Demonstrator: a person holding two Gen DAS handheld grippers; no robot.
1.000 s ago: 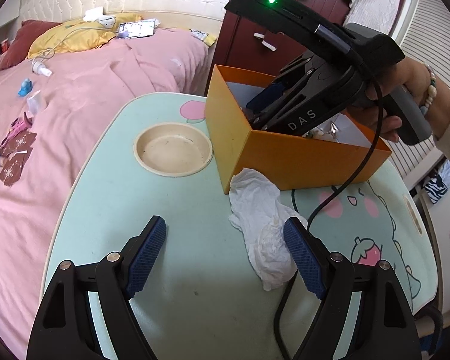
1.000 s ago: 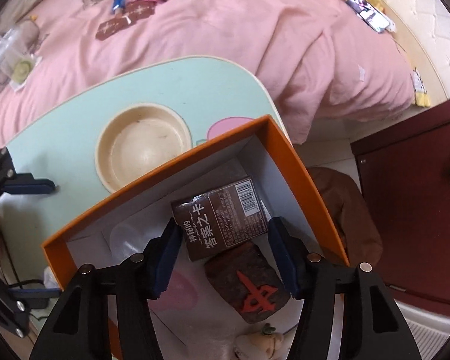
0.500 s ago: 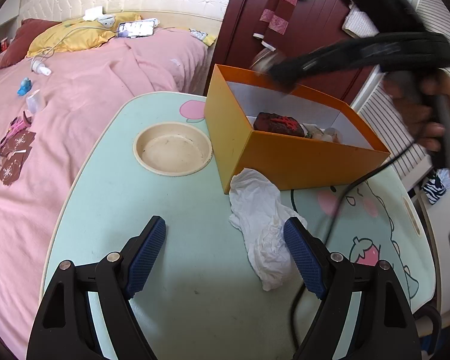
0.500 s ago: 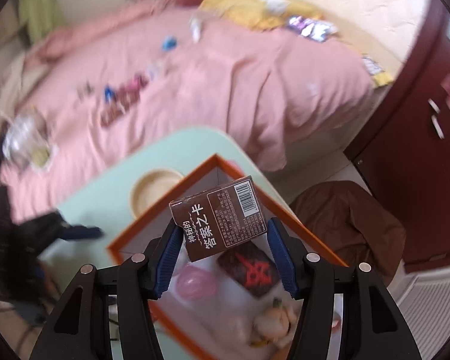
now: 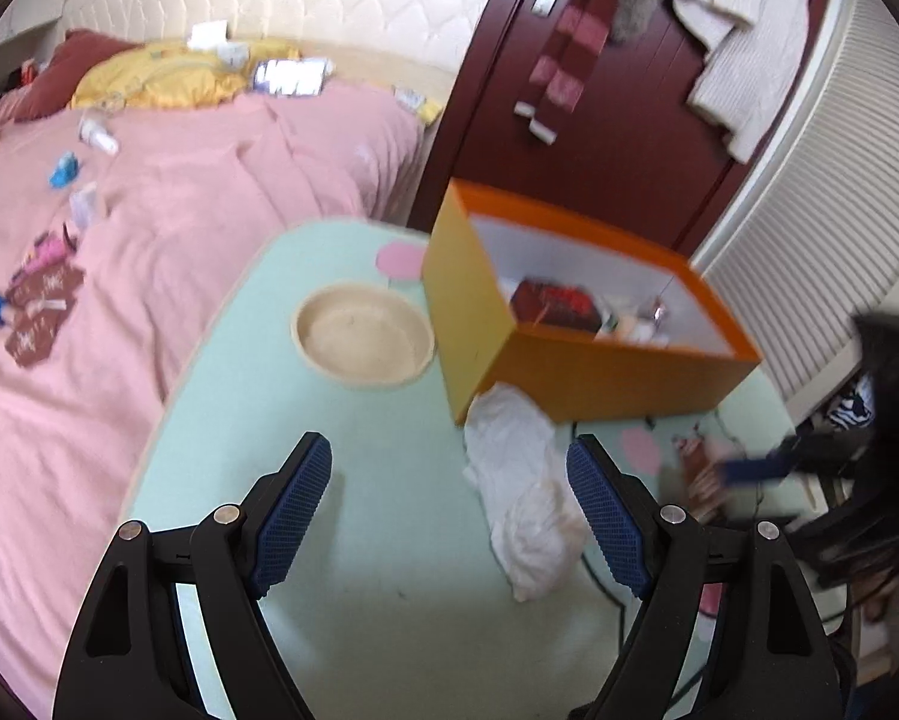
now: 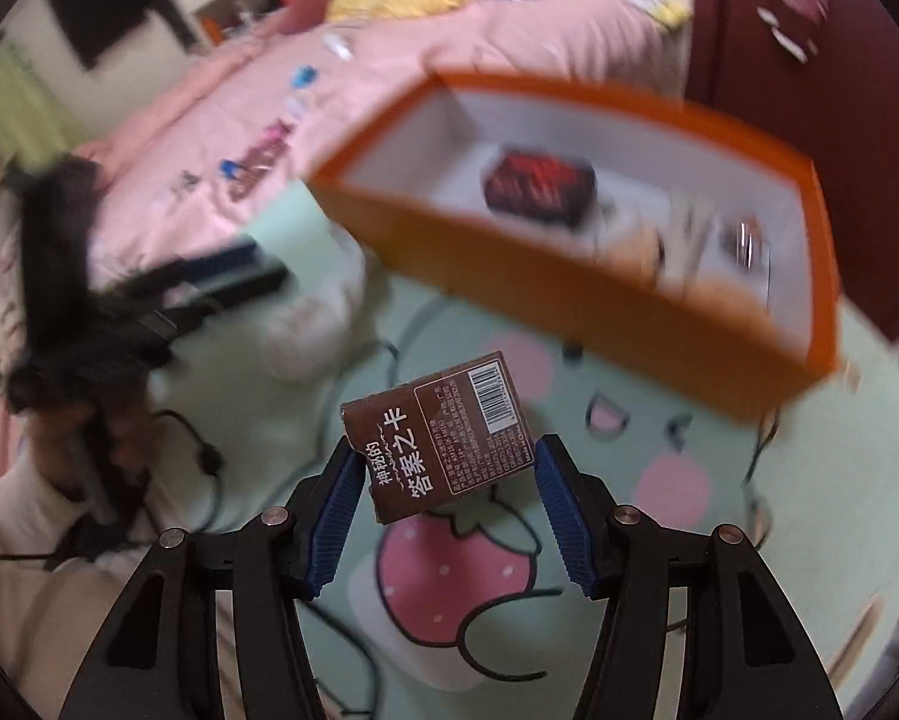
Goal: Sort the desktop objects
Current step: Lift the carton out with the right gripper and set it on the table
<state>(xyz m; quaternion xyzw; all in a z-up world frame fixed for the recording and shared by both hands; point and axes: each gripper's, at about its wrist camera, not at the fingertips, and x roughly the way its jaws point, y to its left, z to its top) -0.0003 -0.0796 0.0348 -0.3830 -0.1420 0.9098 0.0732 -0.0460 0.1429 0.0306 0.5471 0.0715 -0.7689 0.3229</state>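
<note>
My right gripper [image 6: 446, 480] is shut on a small brown box [image 6: 440, 435] with a barcode, held in the air over the strawberry print on the mint table [image 6: 269, 408]. The orange box [image 6: 575, 282] lies beyond it, holding a dark red-marked box [image 6: 539, 183] and other small items. In the left wrist view my left gripper [image 5: 449, 510] stands open above the table [image 5: 389, 540], nothing between its fingers. A crumpled white tissue [image 5: 521, 480] lies just inside its right finger, in front of the orange box [image 5: 569, 360]. The right gripper [image 5: 767, 468] shows blurred at the right edge.
A cream round bowl [image 5: 362, 336] sits on the table left of the orange box. A pink bed [image 5: 149, 210] with small scattered items borders the table on the left. A dark red door [image 5: 599, 90] and a white slatted wall stand behind. A black cable [image 6: 197, 450] trails across the table.
My right gripper has lifted the brown box out of the orange box and swung it out over the table in front of it, rolling as it went. The left gripper has barely shifted.
</note>
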